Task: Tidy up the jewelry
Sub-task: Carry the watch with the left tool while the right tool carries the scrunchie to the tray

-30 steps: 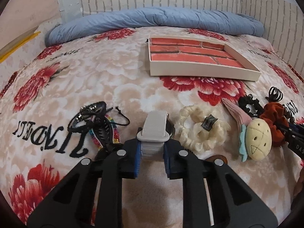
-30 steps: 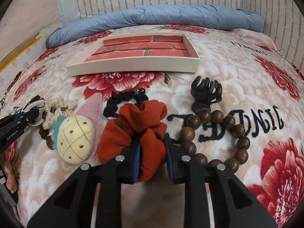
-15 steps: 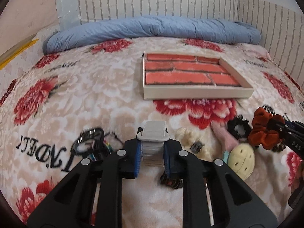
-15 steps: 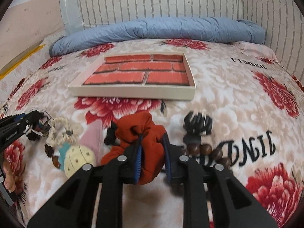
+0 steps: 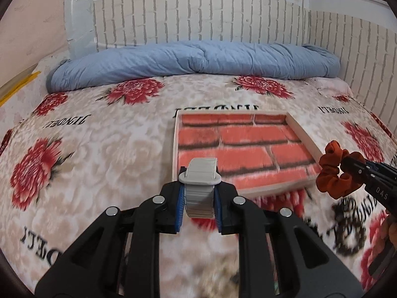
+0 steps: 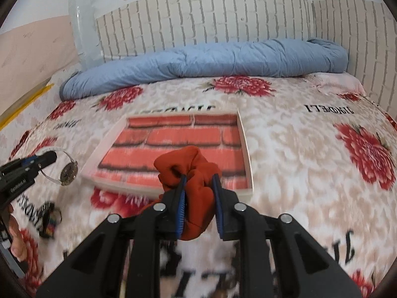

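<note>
My left gripper (image 5: 199,198) is shut on a wristwatch with a pale grey link band (image 5: 200,181), held up in the air just short of the near left corner of the shallow box with a red brick-print floor (image 5: 238,149). From the right wrist view the watch's round face (image 6: 68,173) hangs below that gripper (image 6: 50,157). My right gripper (image 6: 199,191) is shut on a rust-orange scrunchie (image 6: 196,173), lifted before the box's (image 6: 173,146) near rim. The scrunchie (image 5: 332,171) also shows at the right of the left wrist view.
The box lies on a bed with a flowered blanket (image 5: 104,149). A rolled blue quilt (image 5: 193,59) runs along the brick-pattern wall behind. Small dark hair accessories (image 6: 49,219) lie on the blanket at lower left. A hand (image 6: 15,243) shows at the left edge.
Both grippers have risen off the blanket and moved forward to the box, carrying the watch and the scrunchie. The pile of accessories has dropped below and out of view.
</note>
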`<state>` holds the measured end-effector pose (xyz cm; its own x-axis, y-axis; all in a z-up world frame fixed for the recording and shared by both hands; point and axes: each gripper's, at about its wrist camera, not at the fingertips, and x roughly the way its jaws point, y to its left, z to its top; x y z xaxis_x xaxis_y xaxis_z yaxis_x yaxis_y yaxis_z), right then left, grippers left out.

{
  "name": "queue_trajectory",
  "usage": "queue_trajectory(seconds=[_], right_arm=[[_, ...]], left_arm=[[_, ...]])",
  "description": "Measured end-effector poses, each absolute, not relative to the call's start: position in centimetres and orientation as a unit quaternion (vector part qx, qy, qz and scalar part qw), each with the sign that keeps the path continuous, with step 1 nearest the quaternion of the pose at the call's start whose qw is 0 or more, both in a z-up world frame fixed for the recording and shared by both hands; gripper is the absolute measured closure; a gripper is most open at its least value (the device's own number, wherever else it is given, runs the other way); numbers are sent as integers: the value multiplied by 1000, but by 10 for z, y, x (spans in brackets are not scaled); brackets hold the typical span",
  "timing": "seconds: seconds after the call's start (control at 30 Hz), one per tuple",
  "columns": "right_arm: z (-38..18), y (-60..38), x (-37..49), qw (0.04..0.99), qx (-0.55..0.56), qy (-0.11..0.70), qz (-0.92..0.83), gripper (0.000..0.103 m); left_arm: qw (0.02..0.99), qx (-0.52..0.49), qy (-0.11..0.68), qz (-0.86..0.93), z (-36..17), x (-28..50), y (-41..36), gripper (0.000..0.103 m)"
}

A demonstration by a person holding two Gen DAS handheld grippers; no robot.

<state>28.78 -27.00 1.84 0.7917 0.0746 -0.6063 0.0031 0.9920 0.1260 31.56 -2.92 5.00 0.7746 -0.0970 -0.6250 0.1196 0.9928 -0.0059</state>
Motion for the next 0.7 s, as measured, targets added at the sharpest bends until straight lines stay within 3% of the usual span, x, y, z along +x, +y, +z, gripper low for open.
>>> queue_trajectory(seconds=[0.3, 0.7], right_arm=[[17, -279, 392, 939, 67, 337, 6, 83], [-23, -286, 506, 914, 43, 403, -18, 83]], left_arm=[[938, 32, 340, -67, 48, 420, -61, 85], [917, 17, 395, -51, 4, 535, -76, 85]])
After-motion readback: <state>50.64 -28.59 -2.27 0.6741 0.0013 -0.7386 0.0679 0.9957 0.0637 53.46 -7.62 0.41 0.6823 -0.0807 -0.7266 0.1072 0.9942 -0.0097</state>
